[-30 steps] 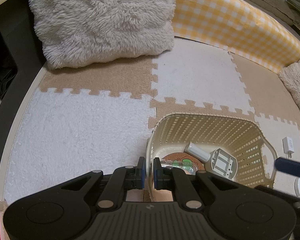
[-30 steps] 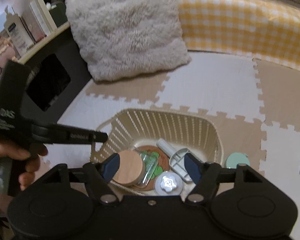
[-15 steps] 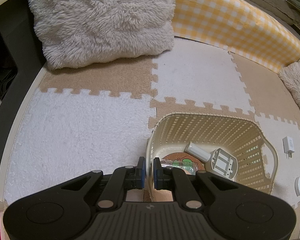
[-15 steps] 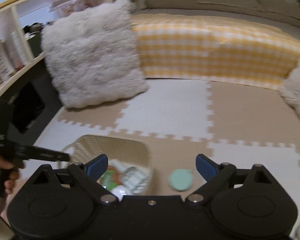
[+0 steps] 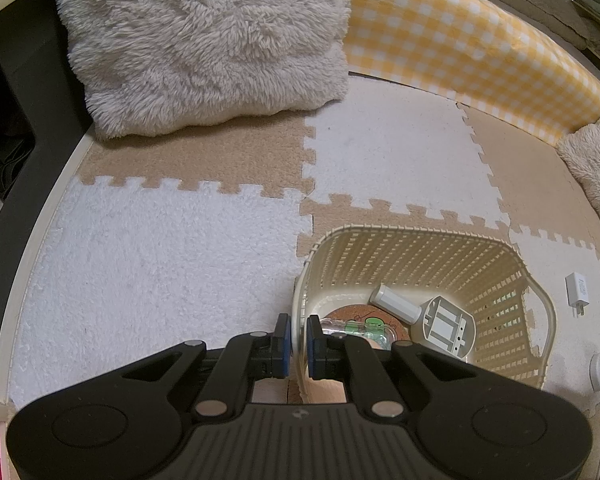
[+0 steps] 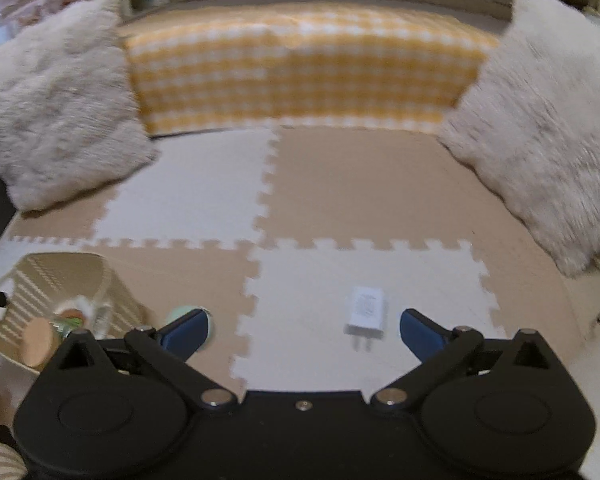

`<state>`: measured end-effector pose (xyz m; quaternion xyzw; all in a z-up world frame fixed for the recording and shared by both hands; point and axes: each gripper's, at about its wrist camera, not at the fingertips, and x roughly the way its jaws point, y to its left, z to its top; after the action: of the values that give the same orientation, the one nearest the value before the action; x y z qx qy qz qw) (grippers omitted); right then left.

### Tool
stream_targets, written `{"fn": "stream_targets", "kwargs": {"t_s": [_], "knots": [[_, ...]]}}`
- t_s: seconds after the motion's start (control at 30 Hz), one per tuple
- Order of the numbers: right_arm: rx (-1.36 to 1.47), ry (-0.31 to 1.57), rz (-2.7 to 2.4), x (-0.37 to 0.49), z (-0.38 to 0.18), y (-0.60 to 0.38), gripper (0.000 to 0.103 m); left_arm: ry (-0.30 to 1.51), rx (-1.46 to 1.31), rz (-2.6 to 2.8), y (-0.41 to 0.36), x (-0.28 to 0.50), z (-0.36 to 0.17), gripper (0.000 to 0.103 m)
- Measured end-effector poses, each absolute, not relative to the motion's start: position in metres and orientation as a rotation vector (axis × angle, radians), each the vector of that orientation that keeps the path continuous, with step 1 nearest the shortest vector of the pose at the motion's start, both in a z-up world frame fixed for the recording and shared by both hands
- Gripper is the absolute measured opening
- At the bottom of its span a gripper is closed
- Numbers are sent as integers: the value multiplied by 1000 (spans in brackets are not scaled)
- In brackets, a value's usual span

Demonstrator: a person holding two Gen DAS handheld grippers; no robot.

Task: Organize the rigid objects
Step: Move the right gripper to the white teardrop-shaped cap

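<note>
Basket status: partly filled. Inside, seen from the left wrist view: a round cork coaster with a green print, a white cylinder, a grey-white plastic bracket and a clear packet with green contents. In the right wrist view a round wooden disc also shows at the basket's near edge.

Left gripper: closed on the basket's near rim, one pad outside the wall and one inside, steadying it on the foam mat.

Right gripper: jaws have just been opening and stand wide, nothing between the pads. It points at the white tile near the mat's near edge, where a white plug adapter lies loose.

Left to do, by my reading: the adapter, a mint-green round item just beside the basket, and a white round item past the basket's handle side, all on the mat. Roughly over halfway; adapter looks like the next pick.
</note>
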<state>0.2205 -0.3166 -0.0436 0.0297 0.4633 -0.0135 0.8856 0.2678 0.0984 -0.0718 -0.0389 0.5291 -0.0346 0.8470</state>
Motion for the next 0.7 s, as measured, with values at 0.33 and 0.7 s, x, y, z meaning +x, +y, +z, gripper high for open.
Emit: {"fn": "stream_targets", "kwargs": {"t_s": [0.33,0.7], "knots": [[161,1183,-211,229,-95,-358,103,1117,-81,-73,98,268,-71,8],[231,1354,-335,228,-131,-377,90,1117,-81,-73,98,267,-72,8]]}}
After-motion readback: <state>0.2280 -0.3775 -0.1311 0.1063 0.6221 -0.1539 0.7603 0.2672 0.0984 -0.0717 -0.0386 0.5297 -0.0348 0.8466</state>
